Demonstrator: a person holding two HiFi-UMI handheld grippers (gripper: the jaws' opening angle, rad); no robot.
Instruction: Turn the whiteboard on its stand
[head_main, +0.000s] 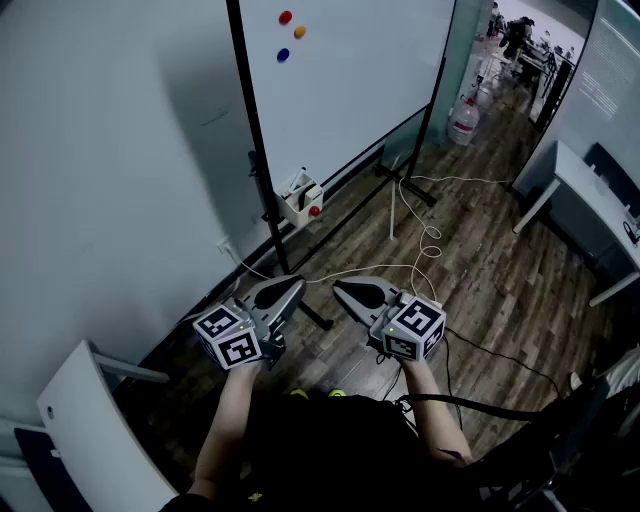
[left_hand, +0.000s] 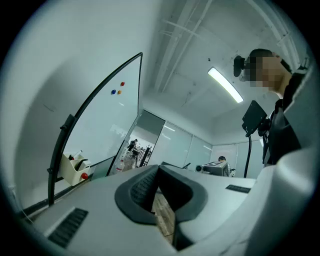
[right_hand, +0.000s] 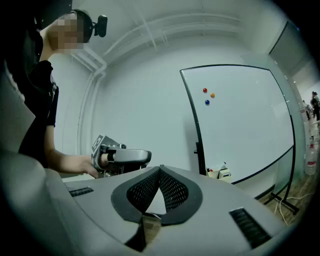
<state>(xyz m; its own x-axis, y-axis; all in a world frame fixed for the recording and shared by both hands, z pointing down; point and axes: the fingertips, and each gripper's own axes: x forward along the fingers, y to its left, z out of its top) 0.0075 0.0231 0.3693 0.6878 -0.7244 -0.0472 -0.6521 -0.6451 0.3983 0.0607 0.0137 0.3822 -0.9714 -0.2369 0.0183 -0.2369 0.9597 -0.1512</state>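
Note:
The whiteboard (head_main: 350, 70) stands upright in its black frame ahead of me, close to the wall, with three coloured magnets (head_main: 287, 30) near its top. It also fills the left gripper view as a whiteboard (left_hand: 105, 125) seen edge-on, and the right gripper view as a whiteboard (right_hand: 245, 120) to the right. A white marker tray (head_main: 300, 197) hangs at its lower left corner. My left gripper (head_main: 297, 284) and right gripper (head_main: 338, 289) are held side by side near my body, well short of the board. Both are shut with nothing between the jaws.
White cables (head_main: 420, 240) trail over the wooden floor by the stand's foot (head_main: 405, 185). A water bottle (head_main: 465, 118) stands by the glass partition. A white desk (head_main: 590, 215) is at the right, a white chair back (head_main: 95, 430) at the lower left.

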